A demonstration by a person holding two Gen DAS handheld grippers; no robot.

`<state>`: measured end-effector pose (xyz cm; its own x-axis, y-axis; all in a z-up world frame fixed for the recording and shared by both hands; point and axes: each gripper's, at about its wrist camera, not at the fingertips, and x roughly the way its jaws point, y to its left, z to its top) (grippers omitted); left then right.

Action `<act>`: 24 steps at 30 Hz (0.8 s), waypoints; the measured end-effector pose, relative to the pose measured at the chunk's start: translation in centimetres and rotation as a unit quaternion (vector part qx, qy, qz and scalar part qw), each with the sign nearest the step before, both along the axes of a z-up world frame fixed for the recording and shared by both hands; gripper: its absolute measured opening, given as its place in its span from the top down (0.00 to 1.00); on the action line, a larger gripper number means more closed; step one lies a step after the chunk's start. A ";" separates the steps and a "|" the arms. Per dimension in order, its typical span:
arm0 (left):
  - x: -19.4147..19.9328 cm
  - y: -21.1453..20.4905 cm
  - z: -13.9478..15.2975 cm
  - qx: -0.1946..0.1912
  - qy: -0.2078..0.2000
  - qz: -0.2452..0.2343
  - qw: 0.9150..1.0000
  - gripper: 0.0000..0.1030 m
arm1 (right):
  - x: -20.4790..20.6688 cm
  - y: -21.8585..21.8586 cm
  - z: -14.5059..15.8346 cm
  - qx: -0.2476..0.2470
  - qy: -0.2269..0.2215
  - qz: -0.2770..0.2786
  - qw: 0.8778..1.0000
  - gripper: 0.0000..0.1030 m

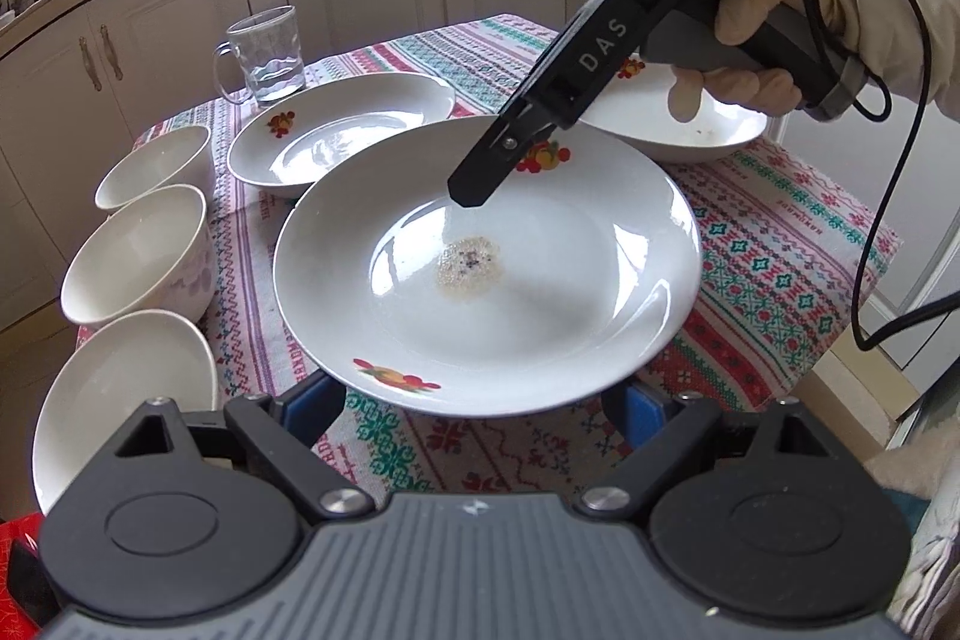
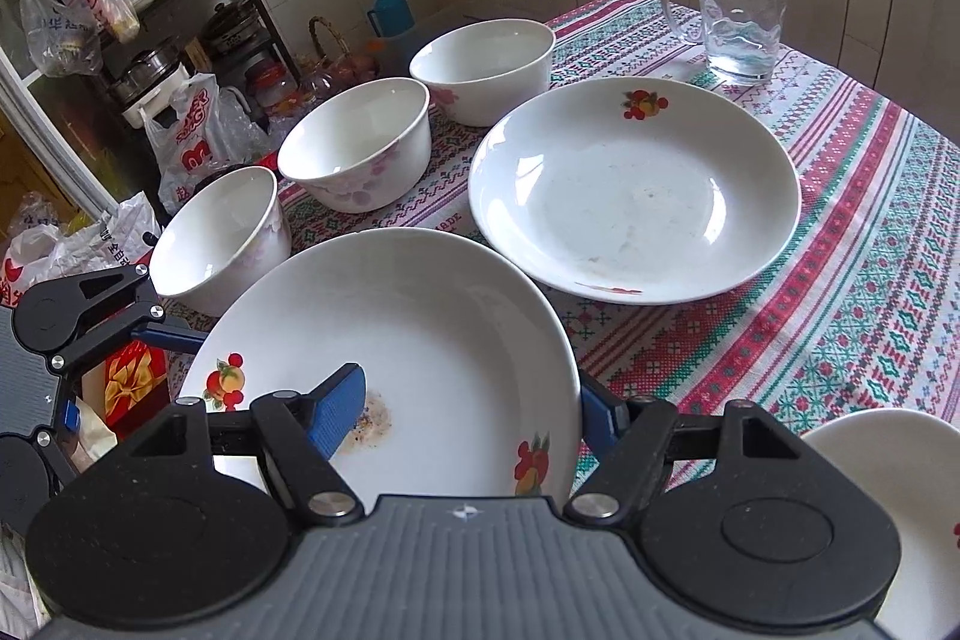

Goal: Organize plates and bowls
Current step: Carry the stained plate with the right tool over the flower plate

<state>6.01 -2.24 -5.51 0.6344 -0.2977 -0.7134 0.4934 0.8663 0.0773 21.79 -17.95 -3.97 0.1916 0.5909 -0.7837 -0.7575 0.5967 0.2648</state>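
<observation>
A white deep plate with fruit decals and a brown stain in its well hangs tilted over the tablecloth. My right gripper grips its rim: one blue pad lies inside the plate and the other finger sits outside under the rim. In the left wrist view that gripper reaches in from the upper right, held by a gloved hand. My left gripper stands open, both blue fingers under the plate's near edge. Two more such plates lie behind, and three white bowls line the left edge.
A glass mug with a little water stands at the table's far corner, behind the back plate. The bowls stand close to the table's edge. A black cable trails from the right gripper. Cabinets and a cluttered shelf surround the table.
</observation>
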 end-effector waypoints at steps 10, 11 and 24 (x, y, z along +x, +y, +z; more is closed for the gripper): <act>1.5 -1.8 1.4 -0.006 0.000 -0.029 1.000 0.11 | -0.1 -2.6 1.6 0.006 -0.016 -0.029 0.999 0.24; 1.7 -2.1 1.4 -0.006 -0.001 -0.033 0.999 0.11 | -0.1 -3.0 1.8 0.007 -0.019 -0.033 0.999 0.24; 5.1 -6.7 2.0 -0.010 0.003 -0.097 0.995 0.11 | 0.5 -8.8 3.0 0.005 -0.036 -0.100 0.994 0.24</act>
<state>11.12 -8.92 -3.48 0.5597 -0.4291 -0.7090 0.6520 0.7561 0.0571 22.32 -26.74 -1.00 0.3616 0.5433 -0.7577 -0.6413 0.7348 0.2209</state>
